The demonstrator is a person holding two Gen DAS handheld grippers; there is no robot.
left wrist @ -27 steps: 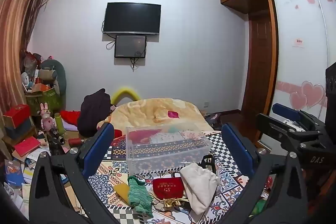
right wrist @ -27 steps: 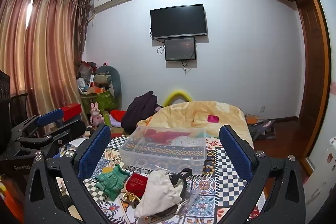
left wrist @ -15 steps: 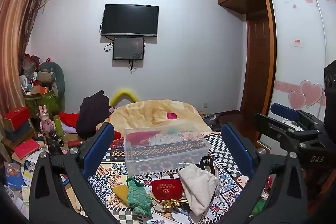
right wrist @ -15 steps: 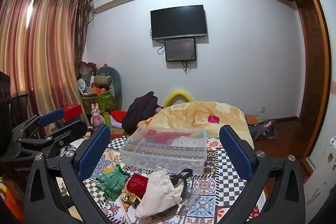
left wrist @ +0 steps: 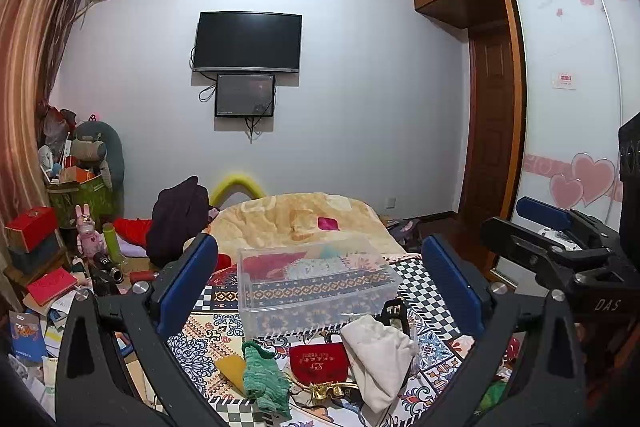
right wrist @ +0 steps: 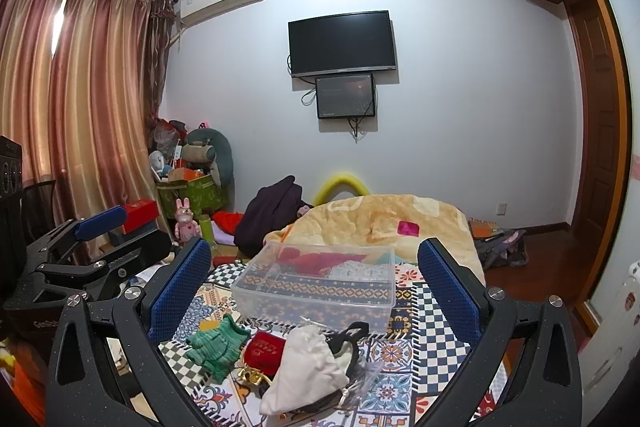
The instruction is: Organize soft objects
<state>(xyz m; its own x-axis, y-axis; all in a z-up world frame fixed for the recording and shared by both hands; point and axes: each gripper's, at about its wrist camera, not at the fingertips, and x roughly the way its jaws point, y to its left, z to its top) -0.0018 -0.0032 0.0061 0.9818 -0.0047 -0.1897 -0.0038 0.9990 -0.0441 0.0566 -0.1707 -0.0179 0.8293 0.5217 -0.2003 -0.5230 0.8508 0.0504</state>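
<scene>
A clear plastic box (left wrist: 312,287) stands on the patterned table cloth (left wrist: 208,331); it also shows in the right wrist view (right wrist: 320,287). In front of it lie a green knitted piece (left wrist: 262,379), a red pouch (left wrist: 318,363) and a white cloth bag (left wrist: 380,355). The right wrist view shows the green piece (right wrist: 214,345), the red pouch (right wrist: 264,349) and the white bag (right wrist: 304,371). My left gripper (left wrist: 320,275) is open and empty, held above and short of the pile. My right gripper (right wrist: 314,279) is open and empty too. The right gripper shows at the right edge of the left wrist view (left wrist: 560,247).
A bed with a yellow blanket (left wrist: 296,215) lies behind the table. Boxes, toys and books (left wrist: 52,239) crowd the left side. A wardrobe with sliding doors (left wrist: 568,87) stands on the right. A yellow pad (left wrist: 230,367) lies by the green piece. A gold ornament (left wrist: 326,391) lies by the pouch.
Both views have shifted only slightly; the left gripper has drifted a little. Both grippers stay open and the objects have not moved.
</scene>
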